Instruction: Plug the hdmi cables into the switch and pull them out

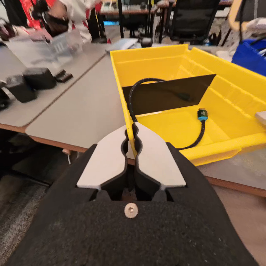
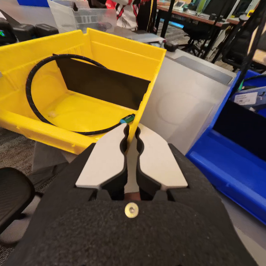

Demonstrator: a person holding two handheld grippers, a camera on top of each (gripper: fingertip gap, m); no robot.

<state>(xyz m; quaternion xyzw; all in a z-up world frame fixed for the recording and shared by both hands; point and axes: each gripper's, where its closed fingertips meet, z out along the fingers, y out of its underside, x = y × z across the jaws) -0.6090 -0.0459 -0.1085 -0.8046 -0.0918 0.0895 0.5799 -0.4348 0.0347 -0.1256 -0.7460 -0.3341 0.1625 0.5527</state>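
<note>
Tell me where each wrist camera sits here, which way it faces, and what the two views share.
Left wrist view: behind the left gripper, facing the yellow bin's left wall; only its own fingers show.
Right wrist view: behind the right gripper, facing the bin's right wall, blue bin beside; only its fingers show.
Shared: yellow bin, black divider, braided HDMI cable.

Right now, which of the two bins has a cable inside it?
The yellow bin: a black braided cable loops inside. The blue bin shows none that I can confirm.
</note>
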